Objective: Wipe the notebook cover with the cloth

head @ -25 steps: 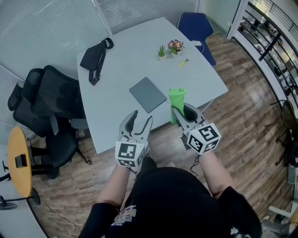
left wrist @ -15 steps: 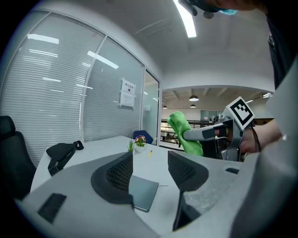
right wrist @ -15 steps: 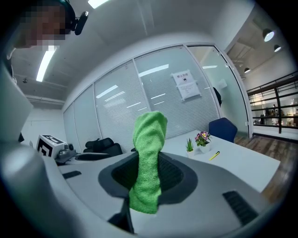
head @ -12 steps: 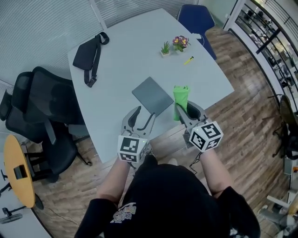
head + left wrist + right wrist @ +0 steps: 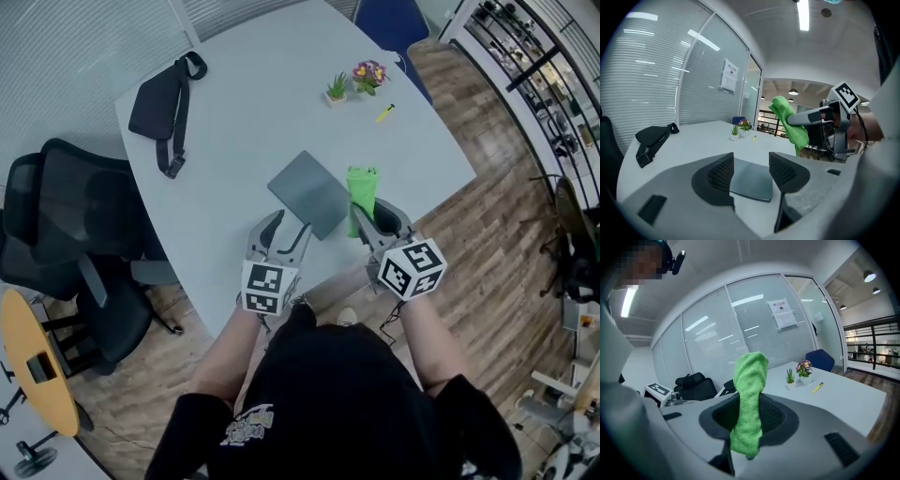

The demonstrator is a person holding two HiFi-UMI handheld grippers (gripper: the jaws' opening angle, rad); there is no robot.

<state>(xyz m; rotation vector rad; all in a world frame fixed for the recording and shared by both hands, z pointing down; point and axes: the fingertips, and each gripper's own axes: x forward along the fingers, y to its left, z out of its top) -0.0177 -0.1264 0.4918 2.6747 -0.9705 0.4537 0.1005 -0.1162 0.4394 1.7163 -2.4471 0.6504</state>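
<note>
A grey notebook lies flat near the front edge of the pale table; it also shows just beyond the left jaws as the notebook. My right gripper is shut on a green cloth, which hangs over the notebook's right edge. In the right gripper view the cloth stands pinched between the jaws. My left gripper is open and empty, hovering at the notebook's near corner. From the left gripper view the cloth hangs from the right gripper to the right.
A black sling bag lies at the table's far left. Two small potted plants and a yellow pen sit at the far right. Black office chairs stand left of the table, a blue chair at its far end.
Both grippers have moved forward over the table's front edge toward the notebook. The cloth now hangs at the notebook's right edge.
</note>
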